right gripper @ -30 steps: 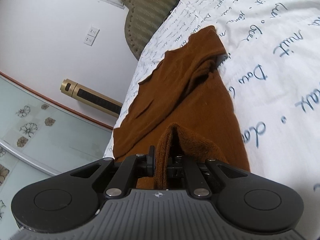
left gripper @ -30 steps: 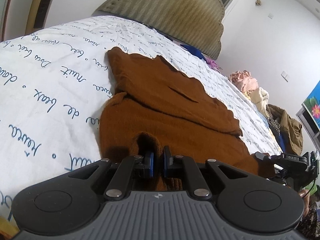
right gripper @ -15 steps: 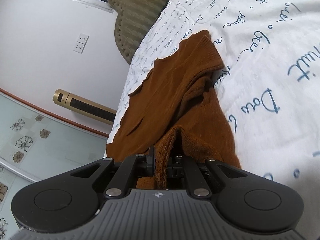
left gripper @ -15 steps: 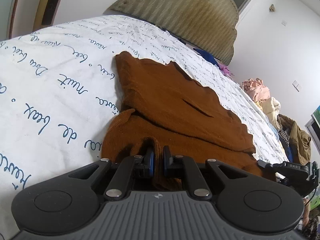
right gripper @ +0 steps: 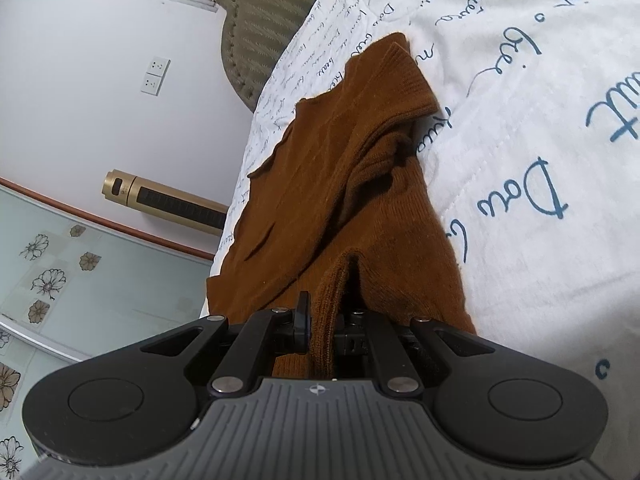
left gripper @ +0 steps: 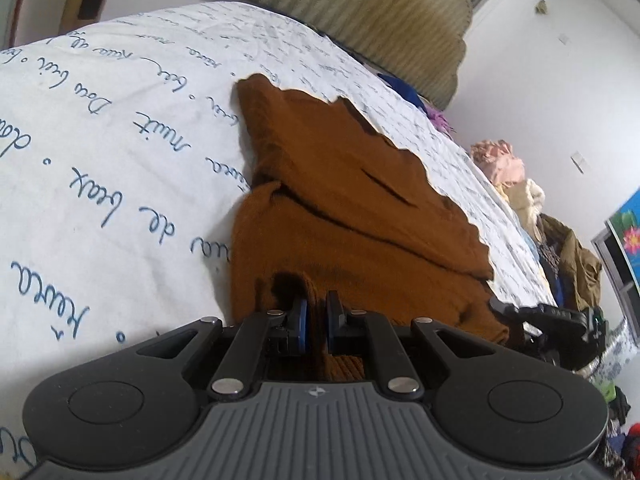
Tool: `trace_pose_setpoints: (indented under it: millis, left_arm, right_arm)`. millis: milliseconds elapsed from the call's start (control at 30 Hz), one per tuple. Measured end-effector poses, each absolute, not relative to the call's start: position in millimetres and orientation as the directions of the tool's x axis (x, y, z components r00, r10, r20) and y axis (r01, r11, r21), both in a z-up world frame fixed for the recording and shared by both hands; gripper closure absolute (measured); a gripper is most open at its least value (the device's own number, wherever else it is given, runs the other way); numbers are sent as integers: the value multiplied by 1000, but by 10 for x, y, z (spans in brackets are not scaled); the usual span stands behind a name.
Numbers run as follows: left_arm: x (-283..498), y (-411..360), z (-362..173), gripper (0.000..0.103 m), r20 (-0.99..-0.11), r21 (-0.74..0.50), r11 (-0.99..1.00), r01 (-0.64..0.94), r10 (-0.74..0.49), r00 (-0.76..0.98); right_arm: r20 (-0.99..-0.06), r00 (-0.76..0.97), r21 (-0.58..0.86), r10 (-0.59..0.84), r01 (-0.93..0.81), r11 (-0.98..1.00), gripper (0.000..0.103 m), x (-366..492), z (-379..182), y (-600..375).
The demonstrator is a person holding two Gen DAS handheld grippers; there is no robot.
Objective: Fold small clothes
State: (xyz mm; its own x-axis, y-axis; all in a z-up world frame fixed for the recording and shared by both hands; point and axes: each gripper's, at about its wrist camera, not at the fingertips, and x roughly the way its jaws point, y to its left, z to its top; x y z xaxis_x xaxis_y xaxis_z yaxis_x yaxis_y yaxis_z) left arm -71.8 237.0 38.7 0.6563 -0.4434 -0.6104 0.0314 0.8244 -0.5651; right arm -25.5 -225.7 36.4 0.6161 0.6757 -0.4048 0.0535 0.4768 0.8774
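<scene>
A brown knit garment (left gripper: 360, 208) lies partly folded on the white bed cover, its far half flat and its near edge lifted. My left gripper (left gripper: 316, 320) is shut on a ribbed fold of that near edge, the cloth pinched between its blue pads. In the right wrist view the same brown garment (right gripper: 352, 152) stretches away from me, and my right gripper (right gripper: 324, 324) is shut on another raised fold of its near edge. The right gripper's body (left gripper: 560, 316) shows low at the right of the left wrist view, next to the garment's corner.
The bed cover (left gripper: 100, 152) is white with blue handwriting print. A padded headboard (left gripper: 380, 4) stands at the far end. Piled clothes (left gripper: 520, 184) lie along the bed's far right side. A gold cylinder (right gripper: 160, 200) stands by the wall beside the bed.
Both grippers, still holding the garment's near edge, have edged forward over the bed; the garment's near part has bunched a little toward its far half.
</scene>
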Motion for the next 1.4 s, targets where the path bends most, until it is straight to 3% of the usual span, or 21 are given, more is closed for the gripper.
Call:
trace_pose_setpoints:
  millis: [500, 733, 1133, 1400]
  left_arm:
    - [-681, 2338, 345, 94, -591, -634, 771, 65, -537, 603]
    - [-555, 2299, 453, 98, -588, -601, 796, 70, -500, 636]
    - [-81, 2385, 581, 98, -517, -684, 730, 5, -490, 701]
    - [235, 2395, 620, 98, -510, -672, 740, -30, -434, 743]
  right_arm:
    - [-432, 588, 846, 684, 3, 533, 87, -230, 537, -2226]
    - [-410, 616, 845, 673, -22, 535, 89, -166, 660, -2224]
    - [-357, 692, 853, 627, -32, 521, 89, 184, 890, -2255]
    - [-380, 723, 848, 577, 24, 529, 89, 394, 811, -2325]
